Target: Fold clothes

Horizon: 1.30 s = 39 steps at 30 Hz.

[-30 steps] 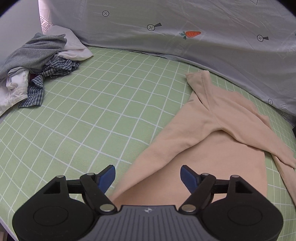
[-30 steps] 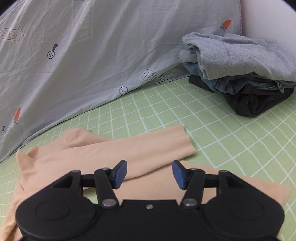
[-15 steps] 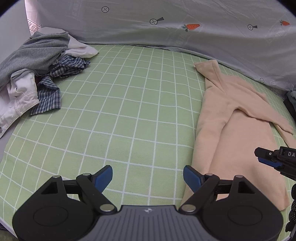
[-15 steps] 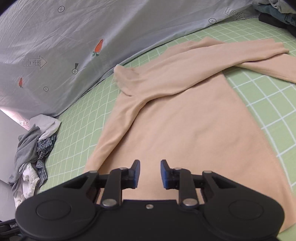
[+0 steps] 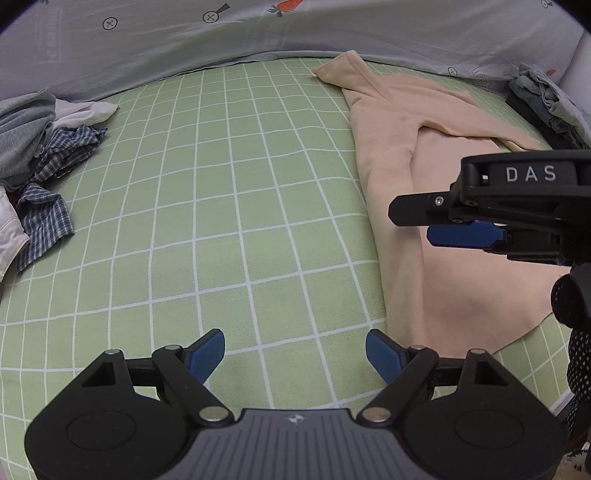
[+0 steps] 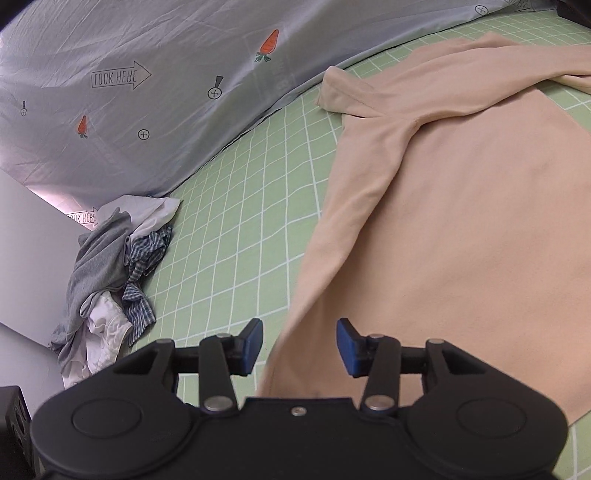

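Near: left gripper (image 5: 294, 349) over bare green checked sheet (image 5: 221, 221), jaws spread, empty; right gripper (image 6: 299, 345) also parted and empty, straddling the near left hem corner of the beige long-sleeved top (image 6: 461, 221). Top lies flat on the right, sleeves crossed over the chest, collar far; looks light, limp and soft, best pinched at hem corners or shoulders. Far: crumpled clothes pile (image 5: 40, 147) left, stacked garments (image 5: 546, 107) right, carrot-print sheet (image 5: 258, 33) behind.
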### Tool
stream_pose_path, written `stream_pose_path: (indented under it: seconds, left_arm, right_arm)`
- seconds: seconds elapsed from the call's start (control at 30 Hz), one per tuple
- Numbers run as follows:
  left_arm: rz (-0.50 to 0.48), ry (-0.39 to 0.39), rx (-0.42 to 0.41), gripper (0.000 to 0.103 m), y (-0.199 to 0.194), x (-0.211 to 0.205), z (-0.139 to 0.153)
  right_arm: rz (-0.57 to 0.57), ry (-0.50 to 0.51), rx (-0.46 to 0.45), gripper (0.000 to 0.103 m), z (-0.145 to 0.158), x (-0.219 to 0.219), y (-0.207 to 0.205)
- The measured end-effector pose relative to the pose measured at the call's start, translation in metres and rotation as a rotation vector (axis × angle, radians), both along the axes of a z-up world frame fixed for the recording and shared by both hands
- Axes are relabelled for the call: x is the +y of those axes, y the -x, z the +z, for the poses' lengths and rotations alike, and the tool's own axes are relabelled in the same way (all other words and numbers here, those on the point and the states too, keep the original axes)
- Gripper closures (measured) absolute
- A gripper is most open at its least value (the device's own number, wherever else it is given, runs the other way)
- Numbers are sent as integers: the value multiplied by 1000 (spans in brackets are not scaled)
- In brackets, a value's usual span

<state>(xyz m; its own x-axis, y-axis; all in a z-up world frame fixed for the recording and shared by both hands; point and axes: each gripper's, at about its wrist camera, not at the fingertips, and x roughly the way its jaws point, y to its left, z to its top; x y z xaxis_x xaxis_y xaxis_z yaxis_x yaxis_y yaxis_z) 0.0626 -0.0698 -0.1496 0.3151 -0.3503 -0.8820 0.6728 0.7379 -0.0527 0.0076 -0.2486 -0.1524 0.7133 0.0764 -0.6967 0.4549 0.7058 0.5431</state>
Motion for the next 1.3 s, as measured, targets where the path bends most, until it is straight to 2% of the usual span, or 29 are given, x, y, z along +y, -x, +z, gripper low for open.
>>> stream_pose_path:
  seconds: [0.07, 0.13, 0.23, 0.27, 0.33, 0.57, 0.77, 1.1, 1.27, 1.3]
  left_arm:
    - [-19, 5, 1, 19, 1, -3, 0]
    - [-37, 10, -3, 19, 1, -6, 1]
    - [-62, 16, -8, 19, 4, -13, 3]
    - [-68, 16, -10, 19, 5, -15, 3]
    - [-74, 18, -12, 19, 7, -19, 4]
    - [-47, 40, -6, 19, 13, -40, 8]
    - [-34, 49, 10, 19, 28, -71, 7]
    - [32, -48, 55, 19, 46, -97, -17]
    - [57, -81, 47, 12, 43, -105, -21]
    - [62, -83, 48, 12, 41, -107, -22]
  right_arm:
    - [8, 21, 18, 65, -1, 2, -2]
    - [21, 18, 16, 77, -3, 2, -2]
    - [38, 31, 19, 89, -3, 1, -2]
    - [41, 37, 18, 96, -3, 1, -1]
    - [41, 42, 13, 99, -3, -2, 3]
    - [32, 73, -1, 100, 6, -28, 23]
    - [43, 96, 33, 100, 5, -56, 37]
    - [140, 170, 146, 100, -17, -78, 42]
    - [203, 212, 173, 98, -17, -78, 38]
    - [209, 216, 175, 94, -16, -80, 38]
